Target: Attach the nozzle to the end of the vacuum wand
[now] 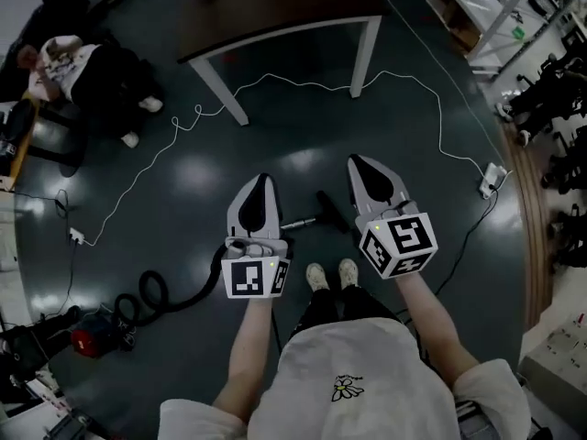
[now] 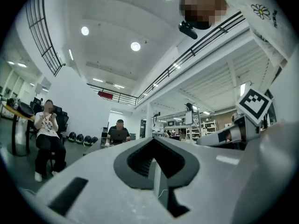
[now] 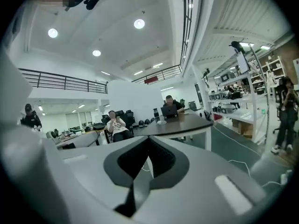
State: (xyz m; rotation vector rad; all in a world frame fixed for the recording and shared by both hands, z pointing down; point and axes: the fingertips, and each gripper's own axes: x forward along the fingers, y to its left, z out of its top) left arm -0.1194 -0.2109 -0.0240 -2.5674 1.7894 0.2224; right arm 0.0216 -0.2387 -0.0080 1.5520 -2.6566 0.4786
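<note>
left gripper [image 1: 262,183]: closed, empty | right gripper [image 1: 358,163]: closed, empty | both seemingly level

The left gripper [image 1: 263,183] and right gripper [image 1: 359,163] have pale grey shells with black inner pads, and each bears a cube [image 1: 400,243] of black-and-white square markers (yellow-green dots glow on their edges). Beneath them the glossy dark teal floor [image 1: 202,172] is crossed by a thin white cable [image 1: 303,82], with a silver wand [image 1: 298,224] and black nozzle [image 1: 332,211] at centre. At lower left is a red vacuum [image 1: 90,340] with a black hose [image 1: 156,293], and at the top a dark brown table [image 1: 275,12] on white legs.
</note>
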